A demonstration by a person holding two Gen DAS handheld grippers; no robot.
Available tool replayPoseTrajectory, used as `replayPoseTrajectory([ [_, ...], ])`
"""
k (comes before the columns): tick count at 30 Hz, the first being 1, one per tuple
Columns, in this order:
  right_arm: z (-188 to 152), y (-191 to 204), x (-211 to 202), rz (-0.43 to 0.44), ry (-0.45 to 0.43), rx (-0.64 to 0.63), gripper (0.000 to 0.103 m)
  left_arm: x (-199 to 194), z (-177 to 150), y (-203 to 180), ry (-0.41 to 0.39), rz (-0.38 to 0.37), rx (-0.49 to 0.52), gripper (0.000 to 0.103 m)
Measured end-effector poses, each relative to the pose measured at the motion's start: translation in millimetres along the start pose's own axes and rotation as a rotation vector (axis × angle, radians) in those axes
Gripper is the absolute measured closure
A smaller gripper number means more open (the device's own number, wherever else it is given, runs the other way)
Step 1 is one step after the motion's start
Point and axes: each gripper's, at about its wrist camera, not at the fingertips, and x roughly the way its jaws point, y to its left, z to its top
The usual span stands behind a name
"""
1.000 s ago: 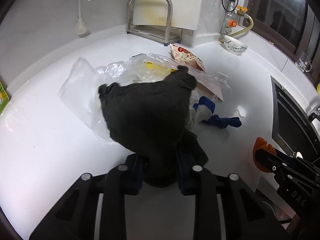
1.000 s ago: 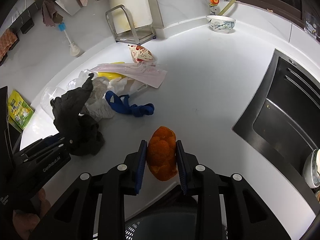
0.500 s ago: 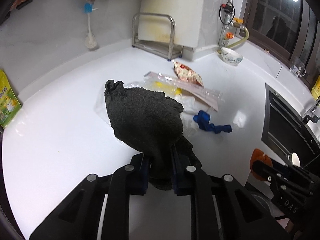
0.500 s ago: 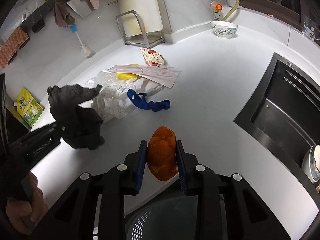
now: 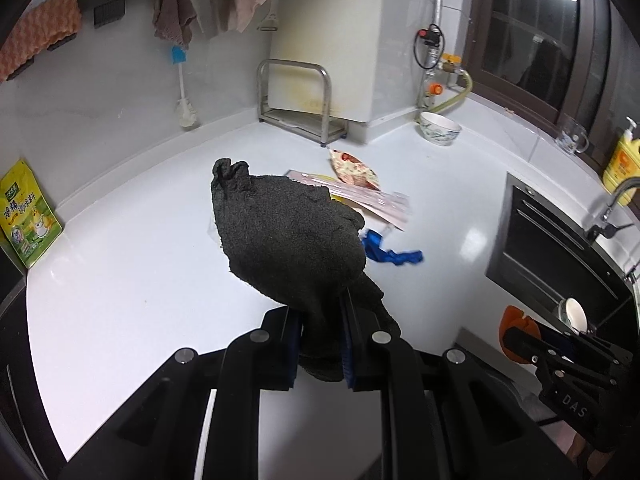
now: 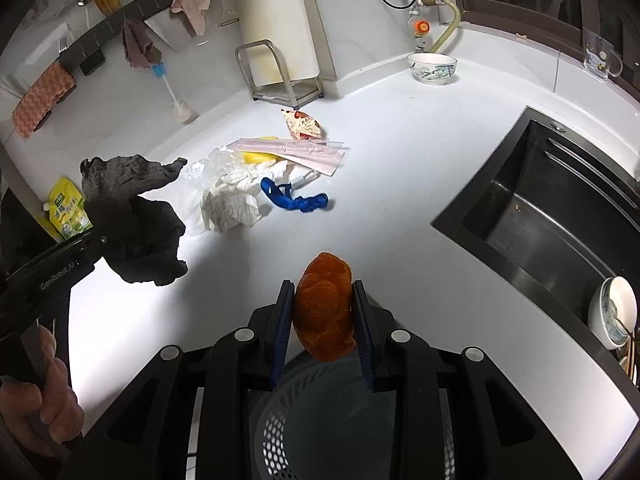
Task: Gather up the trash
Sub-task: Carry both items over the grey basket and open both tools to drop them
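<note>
- Carrying loads in both tools: the left gripper [image 5: 320,344] is clamped narrow on a dark grey rag [image 5: 288,236], which hangs clear above the white counter [image 5: 120,272]
- Gripping an orange peel [image 6: 325,306], the right gripper [image 6: 322,328] has its jaws pressed on either side of it, and it sits just above the rim of a perforated bin [image 6: 320,420] that shows below the fingers
- Neither piece is in the bin yet, so by my reading the peel looks closest to being dropped, with the rag to follow
- Left on the counter, in a loose pile near the middle: a blue strip [image 6: 296,198], crumpled clear plastic [image 6: 224,196], a pink flat packet [image 6: 292,150] over something yellow, and a snack wrapper [image 6: 302,124] just behind
- What already lies in the bin cannot be told from here
- Judging by that pile, a good share of the collecting is still ahead, several more trips at least
</note>
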Motion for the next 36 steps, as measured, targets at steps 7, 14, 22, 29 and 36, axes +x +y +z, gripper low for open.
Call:
replayPoseTrajectory([
  [7, -21, -4, -21, 0.018, 0.004, -0.017, 0.075, -28, -20, -23, 0.000, -0.013, 0.038, 0.086],
  [14, -48, -13, -41, 0.041, 0.020, -0.030, 0.075, -47, -40, -48, 0.012, -0.030, 0.067, 0.086],
  [22, -76, -34, -57, 0.044, 0.051, -0.029, 0.075, -55, -65, -78, 0.048, -0.059, 0.089, 0.086],
  [29, -97, -52, -55, 0.060, 0.089, -0.012, 0.075, -53, -91, -99, 0.100, -0.063, 0.111, 0.086],
  [36, -116, -65, -42, 0.072, 0.149, 0.001, 0.075, -38, -115, -108, 0.179, -0.062, 0.120, 0.086],
])
